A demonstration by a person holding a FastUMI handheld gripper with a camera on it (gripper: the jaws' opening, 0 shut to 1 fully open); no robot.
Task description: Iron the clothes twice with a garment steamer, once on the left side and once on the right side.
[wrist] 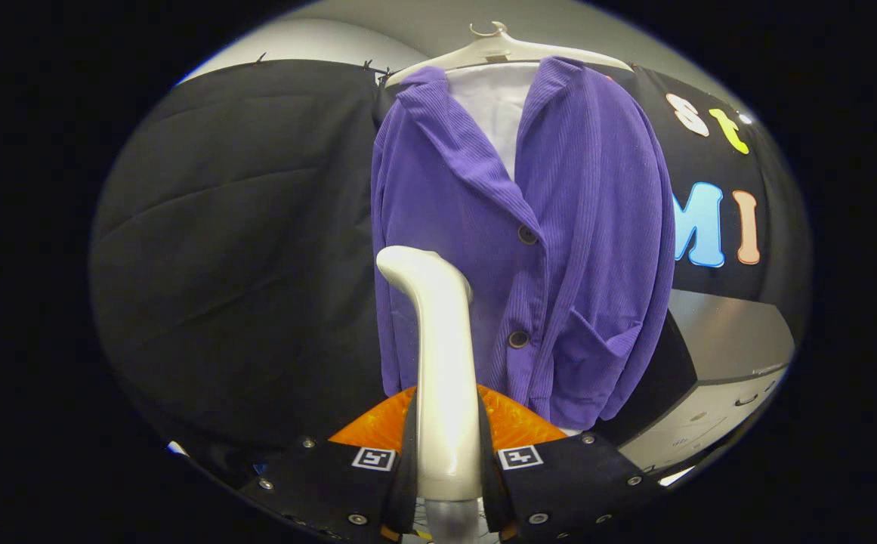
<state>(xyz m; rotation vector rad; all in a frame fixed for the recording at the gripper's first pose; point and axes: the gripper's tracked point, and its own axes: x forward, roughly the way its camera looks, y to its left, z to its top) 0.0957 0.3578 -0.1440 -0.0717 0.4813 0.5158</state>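
Two black fingers [449, 461] clamp one white steamer [442, 363] by its handle, one finger pressed to each side, each finger bearing one square marker on its upper face. The handle rises straight up from between the fingers and bends at its top toward the clothing ahead. Just behind the handle, between the fingers, sits one orange rounded part [517, 427]; what it belongs to cannot be told.

Beyond the fingers hangs one purple ribbed jacket [559, 249] on one pale hanger [495, 53], its front facing the steamer. The steamer's head stands before the jacket's left half as seen past the fingers; whether it touches the cloth cannot be told. Two dark buttons show down the jacket's front, one above the other, and one patch pocket sits low on the side right of the fingers. One white garment [495, 106] shows in the open collar. A pale cabinet [717, 393] stands beyond the fingers to their right, lower than the jacket.
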